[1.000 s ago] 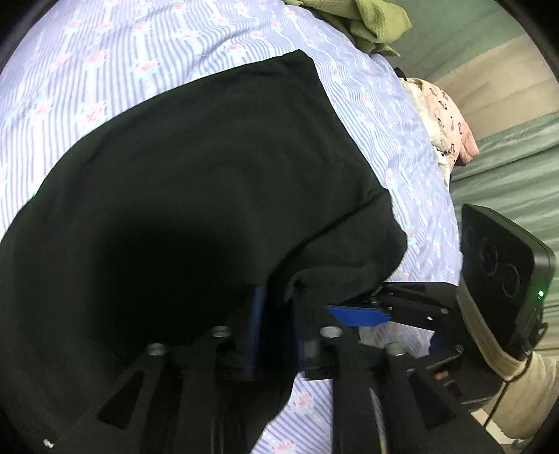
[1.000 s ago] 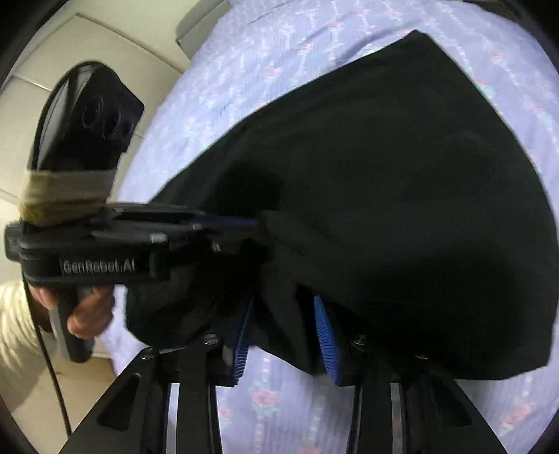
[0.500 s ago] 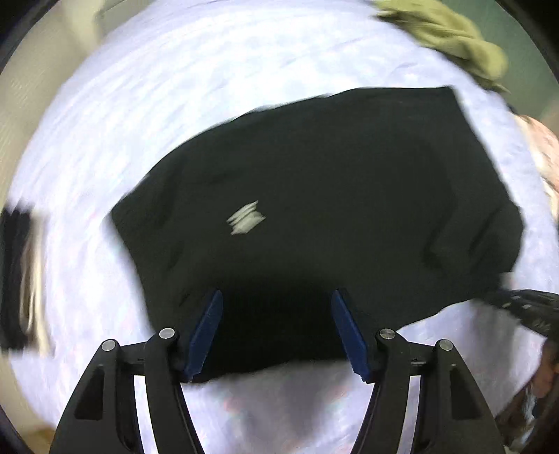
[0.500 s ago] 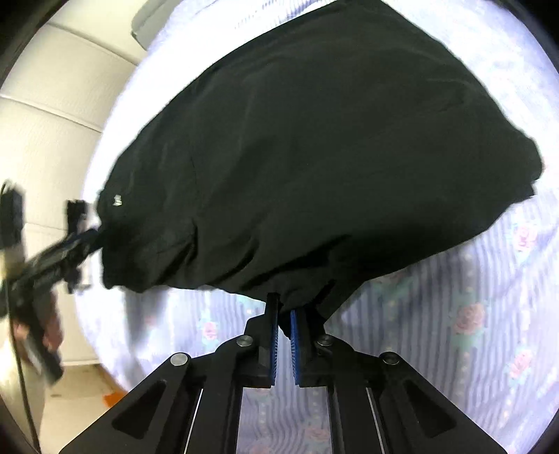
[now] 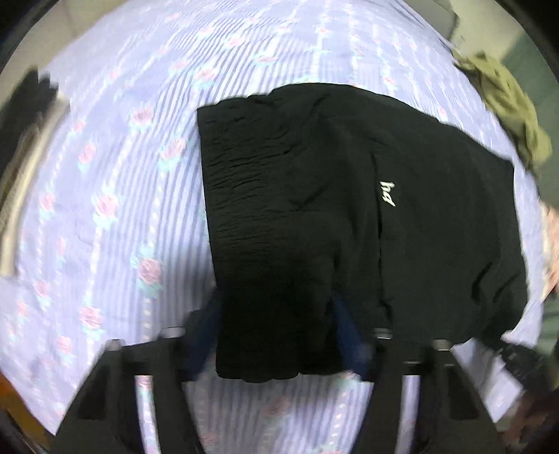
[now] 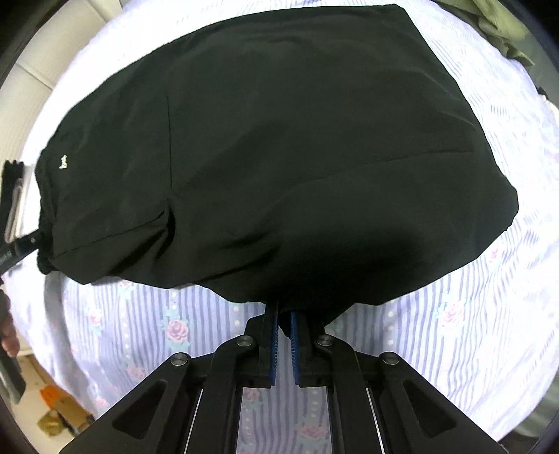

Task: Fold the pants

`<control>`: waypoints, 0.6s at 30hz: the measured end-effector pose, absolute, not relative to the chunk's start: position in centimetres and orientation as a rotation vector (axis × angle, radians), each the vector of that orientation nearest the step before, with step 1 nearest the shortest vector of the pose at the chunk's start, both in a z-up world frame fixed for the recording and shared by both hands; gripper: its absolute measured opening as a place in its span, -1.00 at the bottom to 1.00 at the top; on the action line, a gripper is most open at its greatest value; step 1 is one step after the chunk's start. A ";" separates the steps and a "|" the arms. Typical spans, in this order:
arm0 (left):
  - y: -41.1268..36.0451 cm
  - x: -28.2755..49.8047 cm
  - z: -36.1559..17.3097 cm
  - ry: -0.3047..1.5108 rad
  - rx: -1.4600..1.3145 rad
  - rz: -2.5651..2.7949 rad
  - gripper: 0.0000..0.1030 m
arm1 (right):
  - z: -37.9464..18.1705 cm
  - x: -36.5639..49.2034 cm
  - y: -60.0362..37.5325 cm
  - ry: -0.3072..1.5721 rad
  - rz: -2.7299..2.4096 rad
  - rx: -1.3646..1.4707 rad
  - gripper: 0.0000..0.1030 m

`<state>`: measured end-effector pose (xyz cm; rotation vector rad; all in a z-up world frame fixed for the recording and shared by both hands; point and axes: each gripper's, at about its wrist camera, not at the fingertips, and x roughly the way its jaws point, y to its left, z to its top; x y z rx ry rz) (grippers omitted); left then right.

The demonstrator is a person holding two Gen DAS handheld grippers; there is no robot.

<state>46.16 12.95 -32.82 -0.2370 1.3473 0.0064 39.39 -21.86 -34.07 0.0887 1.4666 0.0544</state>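
The black pants (image 5: 349, 209) lie folded on the lilac striped floral bedsheet (image 5: 104, 192), with a small white logo (image 5: 387, 192) on top. My left gripper (image 5: 276, 335) is open, its blue-padded fingers on either side of the gathered waistband end, which lies between them. In the right wrist view the pants (image 6: 279, 157) fill the middle. My right gripper (image 6: 283, 328) is shut on the near edge of the pants. The left gripper shows at the far left edge (image 6: 17, 244) by the waistband.
An olive green garment (image 5: 506, 104) lies bunched at the far right of the bed, also seen in the right wrist view (image 6: 499, 24). The bed edge and a floor with a small orange object (image 6: 52, 394) show at lower left. A dark item (image 5: 31, 101) sits at the left bed edge.
My left gripper let go of the cloth, opened and swung round to the waistband end. My right gripper closed on the pants' edge and keeps hold; the pants now lie flatter.
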 end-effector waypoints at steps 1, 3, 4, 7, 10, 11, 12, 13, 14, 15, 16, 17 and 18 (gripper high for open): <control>13.2 46.3 -32.8 1.350 -0.247 0.015 -0.25 | -34.0 39.5 -21.5 1.467 0.049 0.078 -0.85; 13.0 46.8 -32.3 1.340 -0.211 0.029 -0.44 | -33.9 39.7 -21.0 1.475 0.051 0.093 -0.85; 12.9 47.2 -31.8 1.325 -0.172 0.041 -0.51 | -33.9 39.7 -20.8 1.480 0.052 0.098 -0.85; 12.6 48.3 -31.2 1.294 -0.075 0.054 -0.55 | -33.7 39.6 -21.0 1.486 0.059 0.088 -0.85; 12.9 49.2 -31.5 1.321 -0.077 0.043 -0.46 | -33.7 39.7 -21.2 1.496 0.061 0.035 -0.86; 13.1 49.5 -31.9 1.334 -0.072 0.050 -0.27 | -33.9 39.7 -21.0 1.498 0.056 0.020 -0.86; 12.2 49.8 -32.0 1.341 -0.063 0.063 -0.17 | -34.1 39.7 -20.9 1.503 0.050 0.016 -0.86; 12.3 49.9 -32.0 1.342 -0.048 0.081 0.04 | -34.3 39.8 -20.8 1.508 0.041 0.014 -0.86; 12.4 49.9 -31.9 1.347 -0.027 0.108 0.31 | -34.4 40.0 -20.7 1.516 0.032 0.004 -0.86; 12.5 49.8 -31.7 1.356 -0.007 0.133 0.43 | -34.4 40.1 -20.6 1.522 0.026 -0.008 -0.86; 12.6 49.7 -31.1 1.359 0.010 0.150 0.50 | -34.4 40.2 -20.2 1.533 0.022 -0.035 -0.86; 12.6 49.4 -30.0 1.336 0.025 0.148 0.50 | -34.1 40.3 -19.9 1.539 0.024 -0.060 -0.85; 12.3 49.1 -28.8 1.309 0.048 0.155 0.55 | -33.8 40.4 -19.2 1.533 0.026 -0.076 -0.77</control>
